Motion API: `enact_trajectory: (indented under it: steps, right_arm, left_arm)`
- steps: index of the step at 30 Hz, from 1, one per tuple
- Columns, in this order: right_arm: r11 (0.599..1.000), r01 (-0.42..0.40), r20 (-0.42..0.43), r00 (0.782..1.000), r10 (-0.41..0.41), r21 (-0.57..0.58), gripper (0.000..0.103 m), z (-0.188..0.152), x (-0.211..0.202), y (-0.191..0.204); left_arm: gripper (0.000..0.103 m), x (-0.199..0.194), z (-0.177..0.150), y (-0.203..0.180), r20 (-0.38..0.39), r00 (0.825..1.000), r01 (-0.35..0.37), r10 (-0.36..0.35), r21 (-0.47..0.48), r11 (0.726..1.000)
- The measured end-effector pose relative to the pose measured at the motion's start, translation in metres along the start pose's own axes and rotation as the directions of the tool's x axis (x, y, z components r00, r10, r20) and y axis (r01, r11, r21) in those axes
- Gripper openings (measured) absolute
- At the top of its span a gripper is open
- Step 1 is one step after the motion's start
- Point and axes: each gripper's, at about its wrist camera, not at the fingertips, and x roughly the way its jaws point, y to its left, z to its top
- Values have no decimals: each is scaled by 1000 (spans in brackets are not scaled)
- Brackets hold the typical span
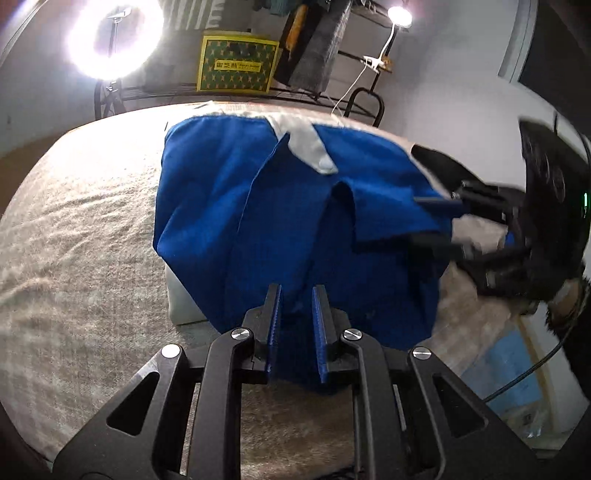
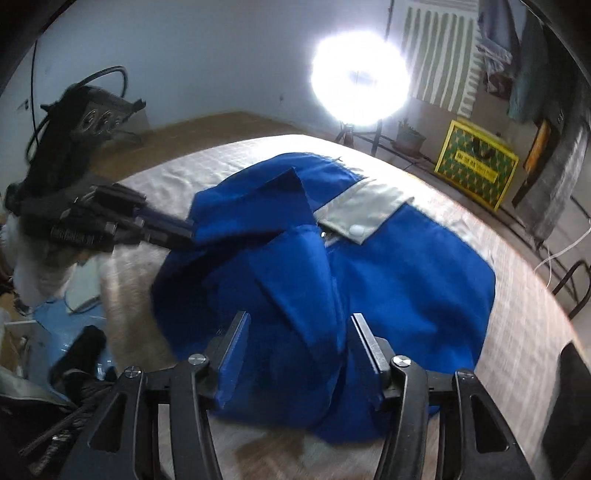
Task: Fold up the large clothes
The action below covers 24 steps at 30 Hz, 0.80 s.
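Observation:
A large blue garment [image 1: 295,206] with a grey-white collar band [image 1: 306,144] lies bunched on a beige-covered table [image 1: 81,221]. My left gripper [image 1: 297,295] stands over its near edge, jaws a little apart with blue cloth between the fingers. It also shows in the right wrist view [image 2: 177,230], at the garment's [image 2: 369,266] left edge. My right gripper [image 2: 299,321] has its jaws wide apart around a fold of blue cloth. It shows in the left wrist view [image 1: 436,221] at the garment's right edge, blurred.
A ring light [image 1: 114,40] on a tripod and a clamp lamp [image 1: 399,16] shine behind the table. A yellow-green box [image 1: 236,62] sits on a rack. The table's right edge [image 1: 491,325] drops to a blue floor mat.

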Motion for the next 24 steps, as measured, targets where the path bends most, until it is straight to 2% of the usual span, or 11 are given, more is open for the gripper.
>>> enact_trajectory:
  steps: [2, 4, 6, 9, 10, 12, 16, 19, 21, 22, 24]
  right_arm:
    - [996, -50, -5, 999, 51, 69, 25, 5, 5, -13]
    - [969, -150, 14, 988, 151, 196, 18, 5, 10, -34]
    - [897, -264, 71, 964, 255, 356, 17, 2, 14, -63]
    - [738, -415, 185, 907, 377, 533, 18, -13, 21, -104]
    - [726, -405, 191, 912, 363, 556, 18, -16, 21, -111]
    - [760, -306, 148, 951, 271, 573, 20, -23, 18, -119]
    - [840, -172, 67, 985, 161, 515, 20, -22, 12, -108]
    - [895, -132, 78, 991, 109, 425, 20, -16, -3, -90]
    - [902, -177, 127, 982, 137, 395, 29, -10, -12, -82]
    - [904, -180, 135, 981, 138, 387, 40, -5, -13, -81]
    - [907, -184, 134, 981, 143, 379, 44, 6, -9, -81]
  left_arm:
    - [14, 3, -3, 2, -4, 1000, 2, -2, -5, 1000]
    - [14, 4, -6, 4, -5, 1000, 1, -1, -6, 1000]
    - [14, 4, -9, 4, -11, 1000, -5, 5, 4, 1000]
    - [14, 2, -13, 2, -13, 1000, -7, 7, 13, 1000]
    - [14, 1, -14, 0, -12, 1000, -8, 8, 14, 1000]
    - [14, -2, -14, -1, -7, 1000, -4, 4, 12, 1000]
    - [18, -11, -17, -4, 10, 1000, -6, 6, 7, 1000]
    - [18, -20, -15, -3, 38, 998, 55, -53, -43, 998]
    - [20, -22, -12, -7, 56, 987, 154, -149, -92, 984]
    - [23, -22, -10, -10, 63, 982, 181, -175, -101, 978]
    - [24, -14, -5, -23, 76, 970, 239, -231, -106, 965]
